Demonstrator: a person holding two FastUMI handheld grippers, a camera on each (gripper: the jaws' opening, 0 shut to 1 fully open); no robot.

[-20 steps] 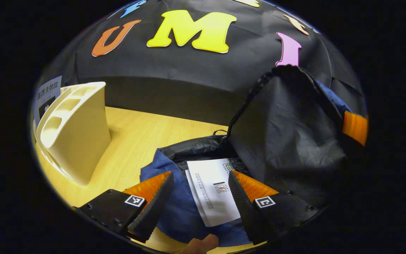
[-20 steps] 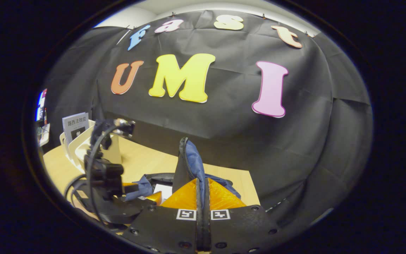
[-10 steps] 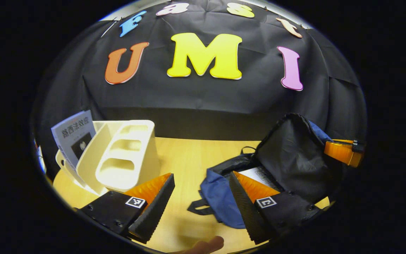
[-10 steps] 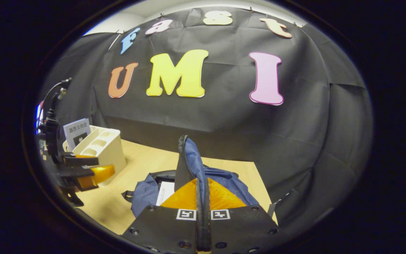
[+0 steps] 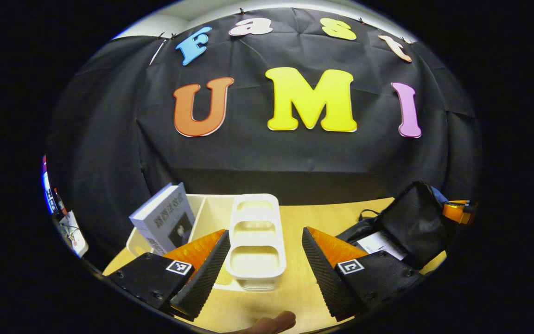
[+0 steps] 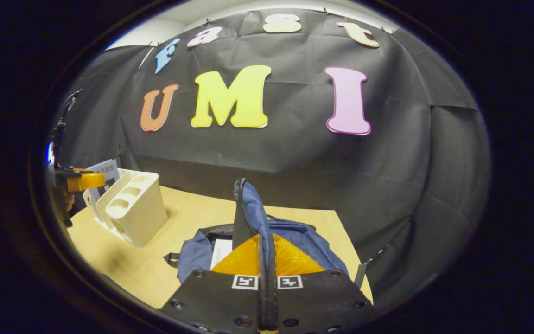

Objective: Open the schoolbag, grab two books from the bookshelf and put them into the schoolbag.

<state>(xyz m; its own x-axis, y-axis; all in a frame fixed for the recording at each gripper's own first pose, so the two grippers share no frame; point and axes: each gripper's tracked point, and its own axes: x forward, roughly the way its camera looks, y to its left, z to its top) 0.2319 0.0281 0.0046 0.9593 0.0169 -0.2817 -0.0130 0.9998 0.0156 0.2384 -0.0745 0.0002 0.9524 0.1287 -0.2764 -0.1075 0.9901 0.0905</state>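
Left tool (image 5: 263,260) swung to bookshelf (image 5: 254,241), book (image 5: 165,222) beside

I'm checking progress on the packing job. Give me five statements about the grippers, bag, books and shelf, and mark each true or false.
1. The right gripper is shut on the schoolbag flap, holding it upright. True.
2. The left gripper grips a book. False: its jaws stand open and hold nothing, pointed toward the bookshelf.
3. One book leans in the bookshelf. True.
4. The schoolbag is zipped closed. False: it is open, flap raised.
5. A white book already lies inside the schoolbag. True.
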